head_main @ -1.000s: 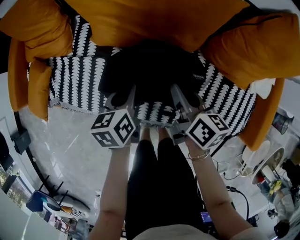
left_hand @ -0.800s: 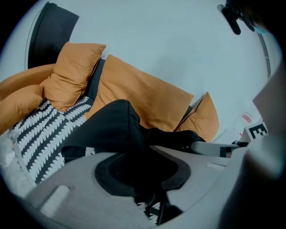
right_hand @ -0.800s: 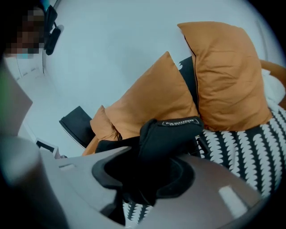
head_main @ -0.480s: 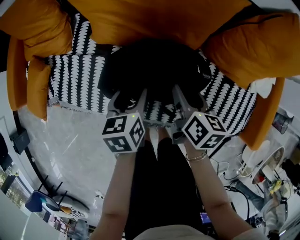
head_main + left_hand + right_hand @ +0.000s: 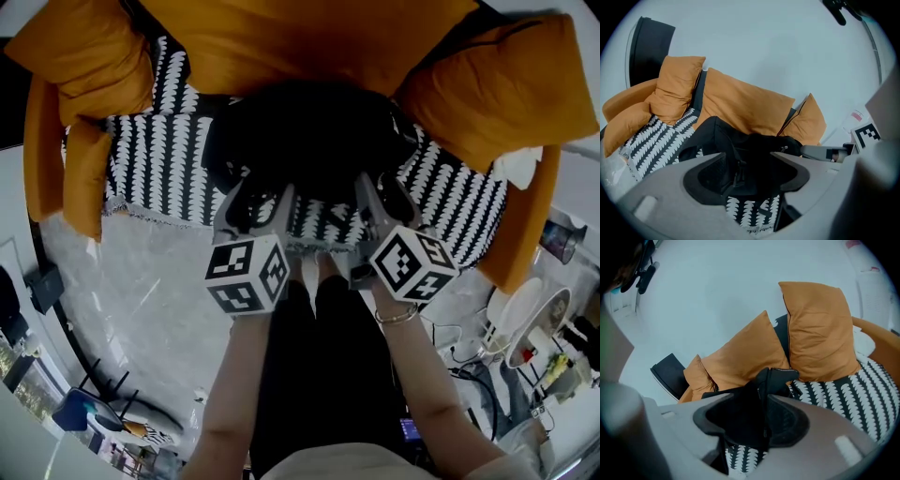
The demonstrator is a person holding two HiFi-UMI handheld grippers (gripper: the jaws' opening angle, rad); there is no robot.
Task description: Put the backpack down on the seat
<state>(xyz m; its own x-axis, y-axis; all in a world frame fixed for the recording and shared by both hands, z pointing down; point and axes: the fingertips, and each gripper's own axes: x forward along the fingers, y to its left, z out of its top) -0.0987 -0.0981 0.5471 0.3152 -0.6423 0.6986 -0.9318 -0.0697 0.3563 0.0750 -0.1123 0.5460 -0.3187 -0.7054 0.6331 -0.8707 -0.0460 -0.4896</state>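
A black backpack (image 5: pixel 309 131) lies on the black-and-white patterned seat (image 5: pixel 159 159) of an orange sofa, leaning toward the back cushion. My left gripper (image 5: pixel 258 202) is at the pack's near left edge, its jaws opening. In the left gripper view a loose strap of the backpack (image 5: pixel 740 145) hangs between the wide jaws of the left gripper (image 5: pixel 747 161), and the pads do not press it. My right gripper (image 5: pixel 380 197) is at the near right edge, its jaws opening too. A fold of the backpack (image 5: pixel 776 378) stands between the spread jaws of the right gripper (image 5: pixel 752 416), untouched by the pads.
Orange cushions (image 5: pixel 84 56) (image 5: pixel 497 84) flank the pack and a long back cushion (image 5: pixel 300 37) lies behind it. The person's legs in black (image 5: pixel 309 356) stand at the sofa's front edge on a grey floor (image 5: pixel 141 291). Round stands and cables (image 5: pixel 525 328) clutter the right.
Both grippers' jaws have spread wide and let go of the backpack. The left gripper has shifted right, closer to the right one. The pack rests on the seat.
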